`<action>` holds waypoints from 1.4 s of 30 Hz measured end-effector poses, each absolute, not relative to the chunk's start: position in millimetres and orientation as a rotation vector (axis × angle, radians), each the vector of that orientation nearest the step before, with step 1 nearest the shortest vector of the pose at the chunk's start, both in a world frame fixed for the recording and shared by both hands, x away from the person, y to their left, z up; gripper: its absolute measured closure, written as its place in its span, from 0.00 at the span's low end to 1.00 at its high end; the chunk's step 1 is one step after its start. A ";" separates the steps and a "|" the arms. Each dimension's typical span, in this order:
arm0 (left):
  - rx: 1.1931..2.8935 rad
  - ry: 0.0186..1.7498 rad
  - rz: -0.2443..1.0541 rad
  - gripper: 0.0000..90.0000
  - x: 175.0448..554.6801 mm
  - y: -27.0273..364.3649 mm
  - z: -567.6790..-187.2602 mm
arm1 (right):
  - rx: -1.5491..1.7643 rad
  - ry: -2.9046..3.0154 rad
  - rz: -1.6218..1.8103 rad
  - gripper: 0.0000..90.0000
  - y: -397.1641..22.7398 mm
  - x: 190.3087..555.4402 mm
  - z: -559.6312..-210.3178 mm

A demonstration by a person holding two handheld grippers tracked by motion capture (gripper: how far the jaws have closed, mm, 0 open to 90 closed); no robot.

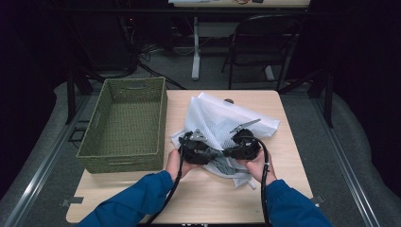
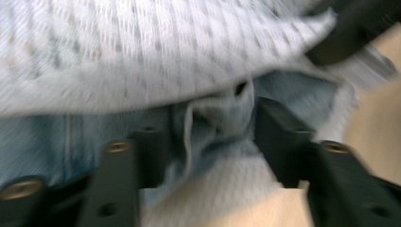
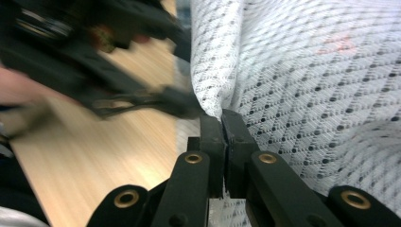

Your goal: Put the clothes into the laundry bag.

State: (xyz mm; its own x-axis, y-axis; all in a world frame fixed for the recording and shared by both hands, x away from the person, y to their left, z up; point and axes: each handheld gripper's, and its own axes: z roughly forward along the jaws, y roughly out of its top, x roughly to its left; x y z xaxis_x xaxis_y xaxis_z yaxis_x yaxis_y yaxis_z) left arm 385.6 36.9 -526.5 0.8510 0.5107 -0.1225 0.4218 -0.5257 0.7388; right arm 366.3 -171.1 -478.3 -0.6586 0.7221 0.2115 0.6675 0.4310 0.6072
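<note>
Item: white mesh bag (image 1: 227,124), centre of worktop (image 1: 288,142), grey-blue cloth (image 1: 226,164) at its 6 o'clock edge. Woven basket (image 1: 124,124) at 9 o'clock, apart.

Left gripper (image 2: 203,142): jaws parted around a bunched fold of cloth, not yet pinched.

Right gripper (image 3: 222,127): jaws closed on the bag's edge.

Step, judged: getting the cloth into or out of the bag. Next: left jaws close.

Pose: hands low, side by side, grippers angled inward.

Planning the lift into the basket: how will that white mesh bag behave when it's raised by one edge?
The white mesh bag lies crumpled in soft folds, so it will probably sag and drape. The right gripper pinches just a thin edge, so it seems light, though the denim garment inside may shift.
</note>
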 end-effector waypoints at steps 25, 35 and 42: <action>2.249 0.860 0.357 0.33 376.7 85.0 -521.6 | 1.076 2.531 0.935 0.97 -158.8 356.4 -463.9; 2.253 0.970 0.313 0.33 380.7 81.8 -538.4 | 1.109 2.605 0.988 0.97 -182.2 357.1 -457.9; 2.199 1.037 0.230 0.61 394.7 70.2 -559.9 | 1.107 2.558 0.980 0.66 -160.5 362.2 -462.1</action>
